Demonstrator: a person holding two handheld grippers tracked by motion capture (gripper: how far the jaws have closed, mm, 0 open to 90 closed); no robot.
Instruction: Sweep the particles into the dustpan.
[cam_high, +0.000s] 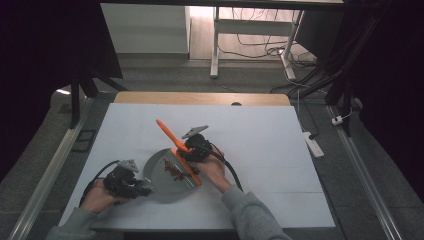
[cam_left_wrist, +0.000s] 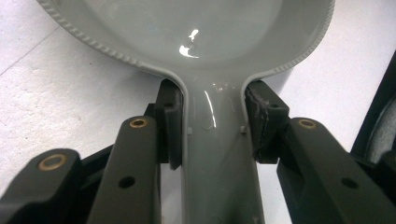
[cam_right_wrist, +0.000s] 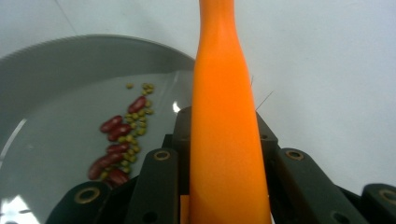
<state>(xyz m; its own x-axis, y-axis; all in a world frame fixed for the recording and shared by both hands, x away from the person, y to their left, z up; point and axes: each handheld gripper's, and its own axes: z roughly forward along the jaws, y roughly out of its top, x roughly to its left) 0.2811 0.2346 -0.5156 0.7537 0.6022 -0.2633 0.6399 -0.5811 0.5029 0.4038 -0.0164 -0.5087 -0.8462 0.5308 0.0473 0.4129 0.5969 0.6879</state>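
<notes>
Nearest the lens, your left gripper pinches the handle of the grey pan between its pads, one pad on each side of the neck. In the high view the pan lies on the white table, close to your edge. Your right gripper clamps the orange spatula by its handle; the blade end lies across the pan's right rim. Red beans and small green beans lie scattered in a line inside the pan.
</notes>
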